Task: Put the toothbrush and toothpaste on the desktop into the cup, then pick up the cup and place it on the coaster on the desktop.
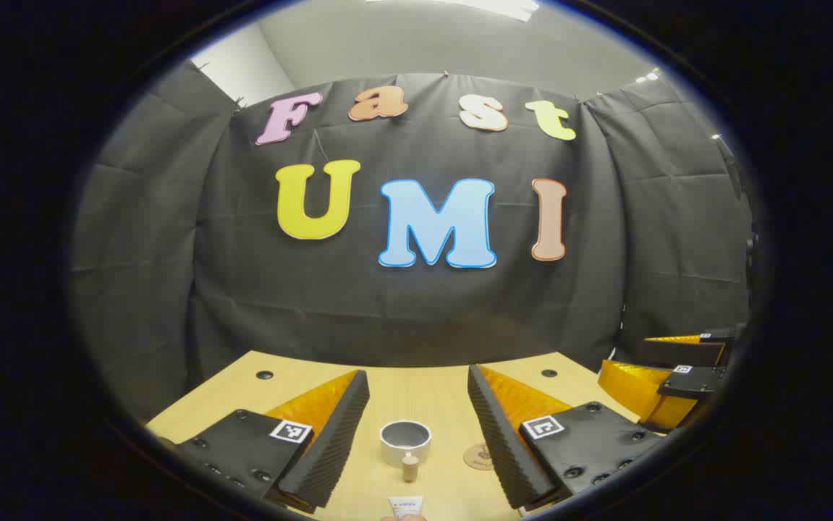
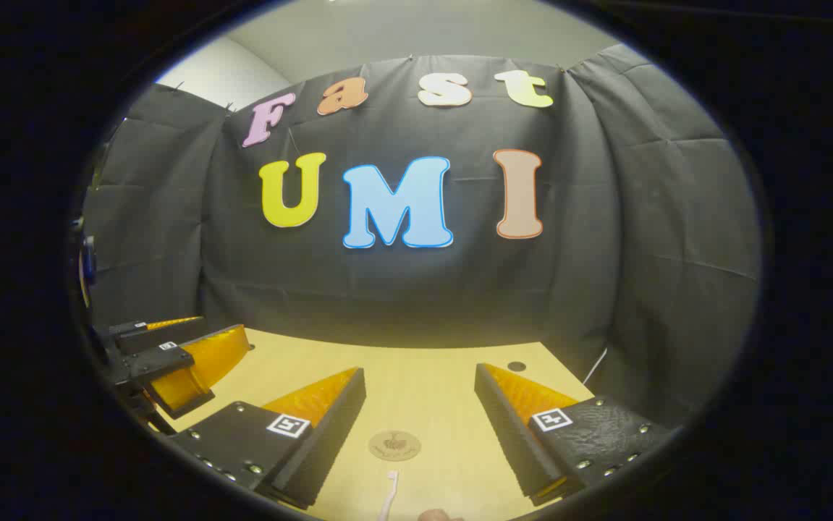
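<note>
While both of my grippers hang above the pale wooden worktop [image 1: 416, 391] with fingers spread wide and empty, nothing is in the short white round cup [image 1: 405, 441] yet. Ahead of my left gripper [image 1: 418, 427], the white toothpaste tube [image 1: 407, 486] lies just before the cup. Ahead of my right gripper [image 2: 420, 427], the white toothbrush [image 2: 389, 492] lies just short of the round brown coaster [image 2: 394, 445]. I judge that thin brush could slip my fingers, or the tube could tip that shallow cup.
</note>
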The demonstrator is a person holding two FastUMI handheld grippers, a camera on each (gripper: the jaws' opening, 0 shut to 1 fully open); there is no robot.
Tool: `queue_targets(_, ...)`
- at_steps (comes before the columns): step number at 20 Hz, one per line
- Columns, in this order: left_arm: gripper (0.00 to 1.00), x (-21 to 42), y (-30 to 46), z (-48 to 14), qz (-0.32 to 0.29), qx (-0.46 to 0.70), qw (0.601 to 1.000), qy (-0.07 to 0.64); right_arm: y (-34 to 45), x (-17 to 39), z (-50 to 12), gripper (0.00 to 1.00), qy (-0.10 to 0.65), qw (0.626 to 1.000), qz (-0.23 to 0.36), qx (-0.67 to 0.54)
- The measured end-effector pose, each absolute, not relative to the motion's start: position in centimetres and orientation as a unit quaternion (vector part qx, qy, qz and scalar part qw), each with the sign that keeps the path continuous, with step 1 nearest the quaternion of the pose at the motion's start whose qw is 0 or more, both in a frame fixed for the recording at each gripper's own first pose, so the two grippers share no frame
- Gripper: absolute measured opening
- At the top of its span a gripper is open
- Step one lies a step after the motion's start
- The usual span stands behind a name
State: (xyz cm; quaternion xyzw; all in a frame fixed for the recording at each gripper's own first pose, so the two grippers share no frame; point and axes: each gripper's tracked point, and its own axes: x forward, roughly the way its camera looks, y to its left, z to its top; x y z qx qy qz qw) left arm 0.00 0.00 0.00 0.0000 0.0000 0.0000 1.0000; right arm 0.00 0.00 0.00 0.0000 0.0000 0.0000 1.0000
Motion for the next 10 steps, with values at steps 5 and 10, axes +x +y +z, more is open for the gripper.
queue_targets(5, 0.91, 0.08, 0.08, -0.07, -0.003, -0.002, 1.0, 0.007, 0.46, 0.03, -0.11, 0.95, 0.003, 1.0, 0.001, 0.002)
queue_targets(10, 0.91, 0.08, 0.0, -0.23, -0.008, -0.001, 1.0, 0.016, 0.64, 0.15, -0.54, 0.95, 0.01, 1.0, -0.005, 0.0)
